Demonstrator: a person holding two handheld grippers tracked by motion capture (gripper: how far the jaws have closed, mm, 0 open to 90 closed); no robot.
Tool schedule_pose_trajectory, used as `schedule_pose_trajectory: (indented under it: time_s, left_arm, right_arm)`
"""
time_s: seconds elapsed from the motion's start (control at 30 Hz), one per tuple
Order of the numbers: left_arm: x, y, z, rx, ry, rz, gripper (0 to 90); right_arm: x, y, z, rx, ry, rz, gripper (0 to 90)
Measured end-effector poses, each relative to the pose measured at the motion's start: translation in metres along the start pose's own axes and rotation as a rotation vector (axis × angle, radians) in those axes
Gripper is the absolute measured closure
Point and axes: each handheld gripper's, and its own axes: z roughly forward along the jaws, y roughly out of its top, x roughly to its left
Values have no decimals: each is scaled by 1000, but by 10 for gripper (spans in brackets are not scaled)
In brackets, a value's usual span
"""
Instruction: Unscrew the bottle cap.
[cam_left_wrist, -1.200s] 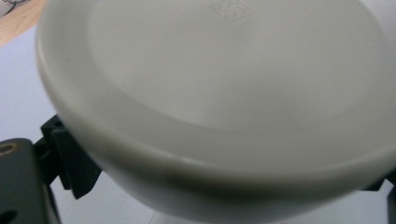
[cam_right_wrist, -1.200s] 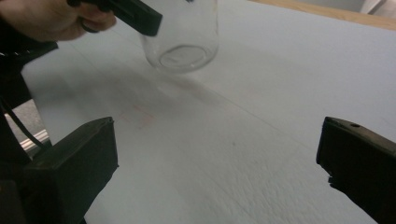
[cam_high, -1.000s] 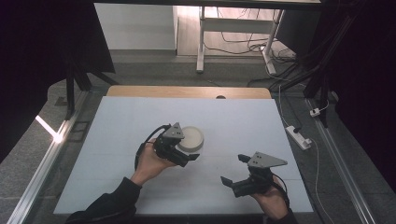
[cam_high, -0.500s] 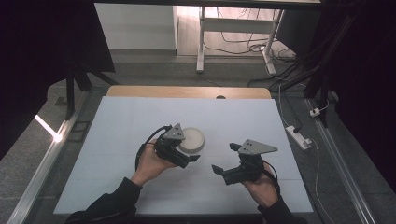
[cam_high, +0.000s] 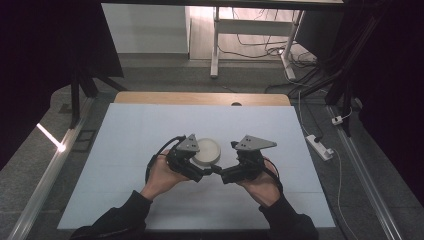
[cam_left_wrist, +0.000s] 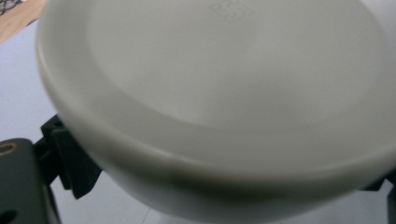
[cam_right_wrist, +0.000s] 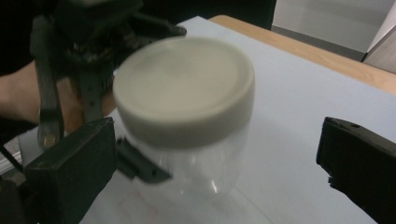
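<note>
A clear jar with a cream-white lid (cam_high: 206, 151) stands near the middle of the pale table (cam_high: 145, 130). My left gripper (cam_high: 199, 172) comes at it from the left and is shut on the jar's clear body below the lid. In the left gripper view the lid (cam_left_wrist: 224, 88) looms very close, with a black jaw at each side. My right gripper (cam_high: 220, 172) is just right of the jar and open. In the right gripper view the jar (cam_right_wrist: 187, 116) stands between its two spread jaws without touching either, and the left gripper (cam_right_wrist: 93, 60) sits behind the jar.
A wooden strip (cam_high: 200, 98) runs along the table's far edge. On the floor to the right lie a power strip (cam_high: 319, 146) and cables. White desk legs (cam_high: 215, 45) stand farther back.
My right gripper has moved left and forward from the table's near right until its open jaws sit around the jar. The left gripper and the jar have stayed where they were.
</note>
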Motion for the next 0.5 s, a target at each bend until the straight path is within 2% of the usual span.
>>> schedule_pose_trajectory:
  time_s: [0.2, 0.5]
  left_arm:
    - [-1, 0, 0, 5, 0, 8, 74]
    - [-2, 1, 0, 2, -11, 10, 75]
  right_arm:
    - [5, 11, 15, -8, 27, -11, 0]
    - [8, 15, 31, 3, 48, -19, 0]
